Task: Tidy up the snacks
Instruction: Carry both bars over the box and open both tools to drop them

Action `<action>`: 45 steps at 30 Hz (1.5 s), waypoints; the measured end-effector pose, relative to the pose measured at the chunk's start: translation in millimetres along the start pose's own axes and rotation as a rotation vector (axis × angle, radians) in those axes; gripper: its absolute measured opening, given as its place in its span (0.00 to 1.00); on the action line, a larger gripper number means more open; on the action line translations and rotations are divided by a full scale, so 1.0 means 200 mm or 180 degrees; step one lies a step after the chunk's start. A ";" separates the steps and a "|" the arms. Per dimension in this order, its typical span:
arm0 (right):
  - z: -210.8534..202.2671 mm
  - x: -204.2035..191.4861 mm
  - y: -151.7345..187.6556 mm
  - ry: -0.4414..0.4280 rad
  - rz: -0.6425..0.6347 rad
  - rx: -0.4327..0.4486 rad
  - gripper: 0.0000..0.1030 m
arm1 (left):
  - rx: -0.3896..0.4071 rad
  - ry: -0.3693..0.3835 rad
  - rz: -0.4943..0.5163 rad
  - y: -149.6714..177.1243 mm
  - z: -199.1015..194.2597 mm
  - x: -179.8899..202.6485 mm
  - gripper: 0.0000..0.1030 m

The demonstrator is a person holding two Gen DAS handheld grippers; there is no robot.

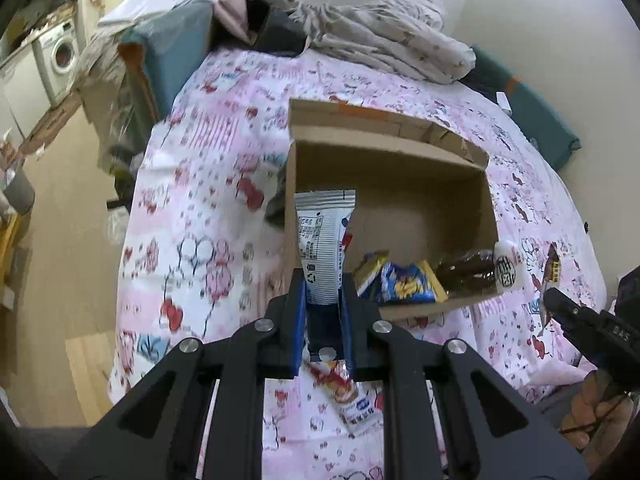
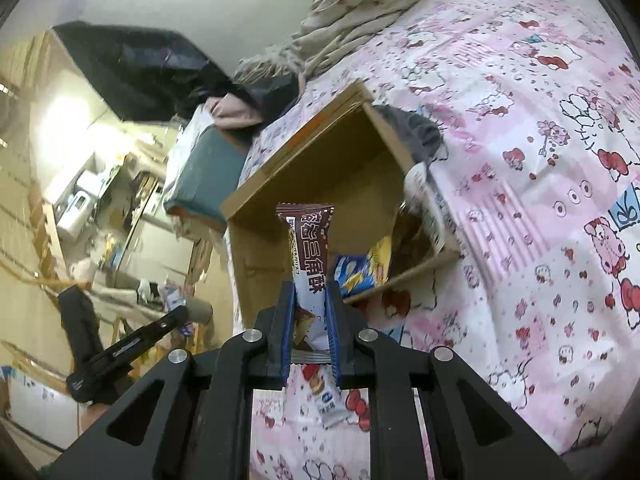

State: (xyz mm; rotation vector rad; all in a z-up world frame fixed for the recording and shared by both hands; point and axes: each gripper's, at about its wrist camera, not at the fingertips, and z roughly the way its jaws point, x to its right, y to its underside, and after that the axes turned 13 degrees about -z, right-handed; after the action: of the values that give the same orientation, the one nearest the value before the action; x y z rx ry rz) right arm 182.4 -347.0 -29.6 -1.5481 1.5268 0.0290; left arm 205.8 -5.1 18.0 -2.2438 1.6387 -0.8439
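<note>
An open cardboard box (image 1: 384,168) lies on the pink patterned bed; it also shows in the right wrist view (image 2: 312,184). Inside at its near end lie a blue-and-yellow packet (image 1: 404,284), a dark brown wrapped snack (image 1: 466,270) and a white packet (image 1: 506,266). My left gripper (image 1: 324,280) is shut on a white snack packet (image 1: 324,236) held upright over the box's near left corner. My right gripper (image 2: 310,296) is shut on a brown-and-white wafer bar (image 2: 308,252), held upright above the box's near edge. The blue-and-yellow packet shows in the box (image 2: 360,268).
Another white-and-red snack packet (image 1: 352,396) lies on the bedsheet below my left gripper; it also shows in the right wrist view (image 2: 328,396). Crumpled blankets (image 1: 384,36) and clothes pile at the bed's far end. A teal cushion (image 1: 172,48) and the floor lie left.
</note>
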 end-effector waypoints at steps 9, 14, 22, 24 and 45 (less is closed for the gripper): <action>0.08 0.04 -0.12 0.0113 -0.0106 0.0018 0.15 | -0.0033 0.0008 0.0206 -0.08 0.13 0.15 0.12; 0.16 0.05 -0.17 0.0207 -0.0211 -0.0027 0.15 | -0.0043 -0.0029 0.0402 -0.08 0.23 0.20 0.12; 0.32 0.03 -0.22 0.0364 -0.0425 -0.0157 0.15 | -0.0044 -0.0064 0.0622 -0.05 0.37 0.24 0.12; 0.35 0.03 -0.22 0.0382 -0.0455 -0.0204 0.15 | -0.0058 -0.0065 0.0603 -0.05 0.40 0.23 0.13; 0.46 -0.02 -0.20 0.0301 -0.0557 -0.0350 0.19 | -0.0071 -0.0098 0.0377 -0.04 0.43 0.21 0.13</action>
State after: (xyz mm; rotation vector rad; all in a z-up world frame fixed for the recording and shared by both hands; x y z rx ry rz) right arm 264.4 -297.5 -57.6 -1.7882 1.4780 -0.0619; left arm 270.6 -53.2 -34.4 -2.1387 1.7554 -0.7618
